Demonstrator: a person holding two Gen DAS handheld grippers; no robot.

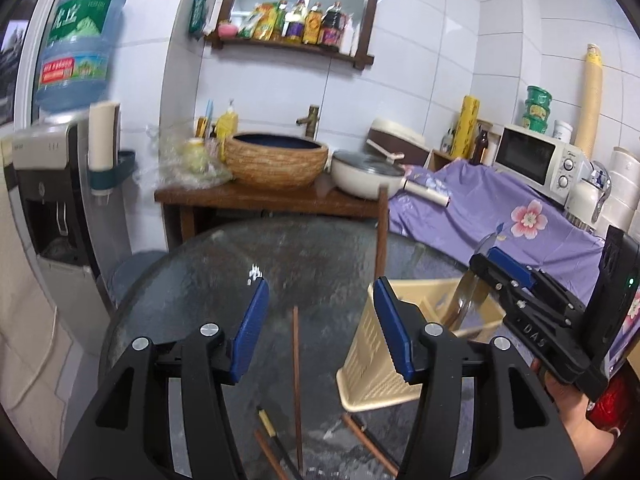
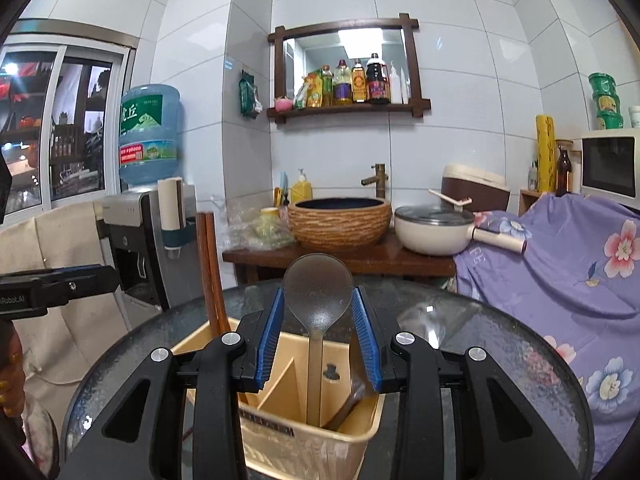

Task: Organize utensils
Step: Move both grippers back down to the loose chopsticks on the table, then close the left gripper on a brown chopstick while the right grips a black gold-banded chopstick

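only the left view shows loose brown wooden chopsticks on the round glass counter; left tongs gape, empty. right tongs stand apart around a grey metal ladle upright in the beige plastic utensil holder, near the counter's edge.

A utensil caddy stands on the round glass table, toward its right side in the left wrist view. Inside, a ladle stands upright in the near compartment, bowl up, with a wooden handle leaning beside it to the right. A pair of chopsticks stands in the far left compartment. Left of the caddy, loose chopsticks lie on the glass, with more below the caddy's base. Behind the table, a wooden counter carries a basin with a pan to its right. A water dispenser stands left of the counter; a microwave sits far right.
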